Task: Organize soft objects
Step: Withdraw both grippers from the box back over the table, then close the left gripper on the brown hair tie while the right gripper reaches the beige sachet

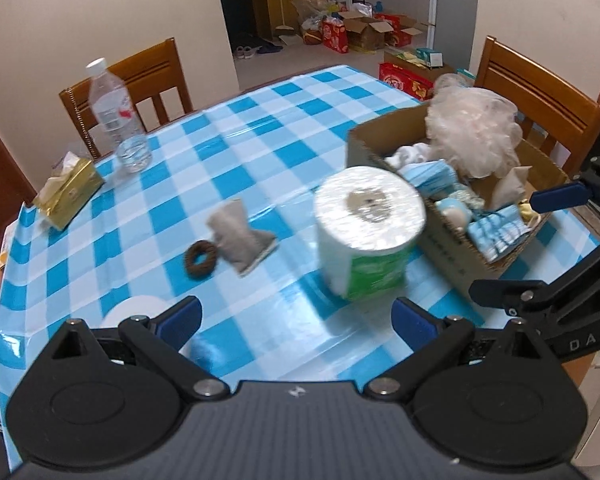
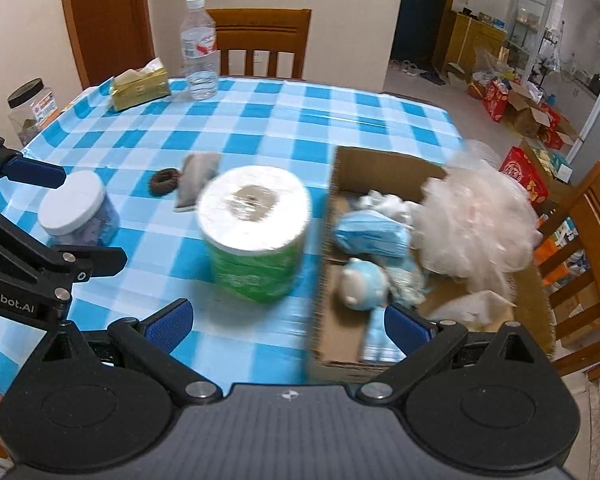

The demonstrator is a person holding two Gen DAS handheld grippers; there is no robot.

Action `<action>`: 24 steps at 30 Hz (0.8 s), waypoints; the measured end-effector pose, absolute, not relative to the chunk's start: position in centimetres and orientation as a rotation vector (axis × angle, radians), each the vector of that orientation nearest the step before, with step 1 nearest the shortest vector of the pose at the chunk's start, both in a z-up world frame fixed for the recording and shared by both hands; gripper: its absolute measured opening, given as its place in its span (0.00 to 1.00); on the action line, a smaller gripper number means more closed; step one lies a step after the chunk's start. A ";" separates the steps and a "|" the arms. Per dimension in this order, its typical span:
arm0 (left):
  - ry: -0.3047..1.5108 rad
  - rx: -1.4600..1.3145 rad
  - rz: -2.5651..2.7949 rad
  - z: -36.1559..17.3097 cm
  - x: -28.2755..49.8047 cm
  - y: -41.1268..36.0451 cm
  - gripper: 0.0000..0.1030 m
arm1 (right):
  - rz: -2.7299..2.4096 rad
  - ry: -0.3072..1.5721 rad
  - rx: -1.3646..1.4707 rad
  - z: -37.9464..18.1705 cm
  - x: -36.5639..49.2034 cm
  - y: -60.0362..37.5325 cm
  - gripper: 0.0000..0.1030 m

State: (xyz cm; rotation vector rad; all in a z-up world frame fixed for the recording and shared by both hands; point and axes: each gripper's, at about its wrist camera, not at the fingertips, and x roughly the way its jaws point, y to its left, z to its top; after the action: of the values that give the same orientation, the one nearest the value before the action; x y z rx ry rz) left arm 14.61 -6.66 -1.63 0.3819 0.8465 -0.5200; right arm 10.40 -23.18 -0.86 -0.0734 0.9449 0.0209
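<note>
A toilet paper roll (image 1: 366, 236) in green wrap stands on the checked table, also in the right wrist view (image 2: 256, 232). Beside it is a cardboard box (image 1: 384, 140) (image 2: 328, 280) holding a white mesh pouf (image 1: 472, 136) (image 2: 476, 224), blue masks (image 2: 370, 234) and a small blue plush (image 2: 362, 284). A grey pouch (image 1: 240, 236) (image 2: 198, 178) and a brown hair ring (image 1: 200, 258) (image 2: 165, 181) lie on the cloth. My left gripper (image 1: 296, 324) is open and empty before the roll. My right gripper (image 2: 288, 326) is open and empty near the box's edge.
A water bottle (image 1: 114, 116) (image 2: 199, 48) and a gold tissue pack (image 1: 68, 196) (image 2: 140, 86) stand at the far side. A white-lidded jar (image 2: 76, 210) sits at left. Wooden chairs (image 1: 540, 96) (image 2: 260, 40) surround the table (image 1: 260, 140). Boxes lie on the floor beyond.
</note>
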 end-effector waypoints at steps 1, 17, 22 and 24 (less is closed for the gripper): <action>0.845 0.379 -0.523 -1.6 14.8 -6.1 0.98 | 0.020 0.947 -0.083 -0.8 10.7 -22.4 1.00; 0.864 0.348 -0.498 -2.2 19.9 -1.1 0.98 | 0.158 0.932 -0.159 -0.6 15.8 -16.7 1.00; 0.897 0.355 -0.512 -2.5 22.7 -1.1 0.98 | 0.196 0.916 -0.168 -0.6 17.9 -16.9 1.00; 0.906 0.373 -0.519 -2.6 23.9 -1.3 0.97 | 0.212 0.910 -0.169 -0.6 18.8 -17.1 1.00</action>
State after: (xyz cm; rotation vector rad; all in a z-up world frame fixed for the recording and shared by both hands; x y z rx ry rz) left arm 23.87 -1.31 -2.59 0.3728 0.9061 -0.5186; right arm 18.83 -17.13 -0.60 -0.1686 0.9096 0.2120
